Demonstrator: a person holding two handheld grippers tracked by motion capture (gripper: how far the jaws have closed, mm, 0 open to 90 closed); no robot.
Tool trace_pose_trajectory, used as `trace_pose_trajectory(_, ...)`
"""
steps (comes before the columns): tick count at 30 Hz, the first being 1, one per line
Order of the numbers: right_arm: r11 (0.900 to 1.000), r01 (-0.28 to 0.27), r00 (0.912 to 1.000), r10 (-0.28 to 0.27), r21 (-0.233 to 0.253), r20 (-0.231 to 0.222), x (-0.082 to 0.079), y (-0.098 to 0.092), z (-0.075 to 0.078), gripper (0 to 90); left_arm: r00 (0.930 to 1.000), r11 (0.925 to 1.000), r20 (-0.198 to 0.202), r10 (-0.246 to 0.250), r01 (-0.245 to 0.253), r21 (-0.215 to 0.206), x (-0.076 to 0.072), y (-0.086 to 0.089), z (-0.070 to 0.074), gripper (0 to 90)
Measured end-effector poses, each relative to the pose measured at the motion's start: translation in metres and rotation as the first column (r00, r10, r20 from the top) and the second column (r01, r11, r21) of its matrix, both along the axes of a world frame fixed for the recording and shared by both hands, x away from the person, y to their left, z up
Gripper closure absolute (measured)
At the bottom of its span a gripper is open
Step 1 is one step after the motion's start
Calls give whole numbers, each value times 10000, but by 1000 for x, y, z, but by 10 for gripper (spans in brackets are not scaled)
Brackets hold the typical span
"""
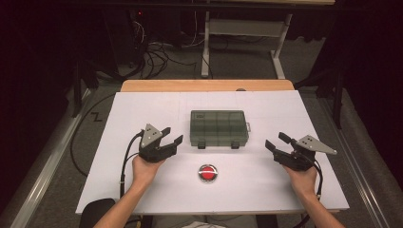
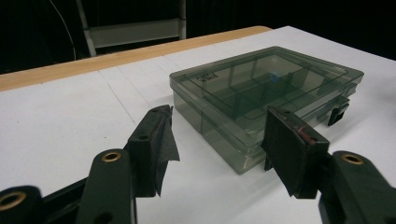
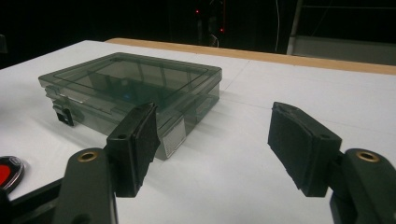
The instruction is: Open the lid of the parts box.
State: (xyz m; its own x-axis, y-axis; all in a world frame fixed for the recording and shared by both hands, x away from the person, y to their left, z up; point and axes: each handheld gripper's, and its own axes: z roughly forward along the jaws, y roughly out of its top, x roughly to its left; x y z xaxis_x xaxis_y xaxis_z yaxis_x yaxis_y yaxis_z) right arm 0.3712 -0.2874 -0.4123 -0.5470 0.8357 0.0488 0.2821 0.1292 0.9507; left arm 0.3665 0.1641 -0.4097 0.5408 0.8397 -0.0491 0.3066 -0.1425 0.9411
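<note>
High view: left gripper [image 1: 171, 135] and right gripper [image 1: 277, 141], jaws wide and empty, flank the closed box [image 1: 219, 127]; a 1-sided push could skid it

A round red button with a silver rim [image 1: 207, 173] lies near the front edge of the white worktop [image 1: 142, 104], at its middle; a wooden strip [image 1: 204, 85] borders the far edge.

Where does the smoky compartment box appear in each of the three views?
High view: the compartment box sits mid-table, between the left gripper and right gripper.
Left gripper view: centre-right, just beyond the open jaws.
Right gripper view: upper left, past the left jaw.
Shared landmark: the box's black front latches.
</note>
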Motion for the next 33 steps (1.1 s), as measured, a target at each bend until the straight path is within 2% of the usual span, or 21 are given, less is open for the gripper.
trace_pose_trajectory(22,9998,-162,9998,160,-103,-130,12,12,-1,372,10000,9998,-10,-84,83,-161,12,-9,-1,428)
trace_pose_trajectory(24,9999,-163,9998,163,-51,-92,14,13,-1,375,10000,9995,24,-77,78,-316,13,-11,-1,429)
trace_pose_trajectory(28,9996,-241,9995,239,-133,-217,18,17,-2,381,9999,9998,11,-131,132,-167,15,-13,-1,430)
trace_pose_trajectory(33,9992,-363,9991,359,-168,-210,21,23,0,387,9999,9996,7,-152,152,-228,18,-15,-1,430)
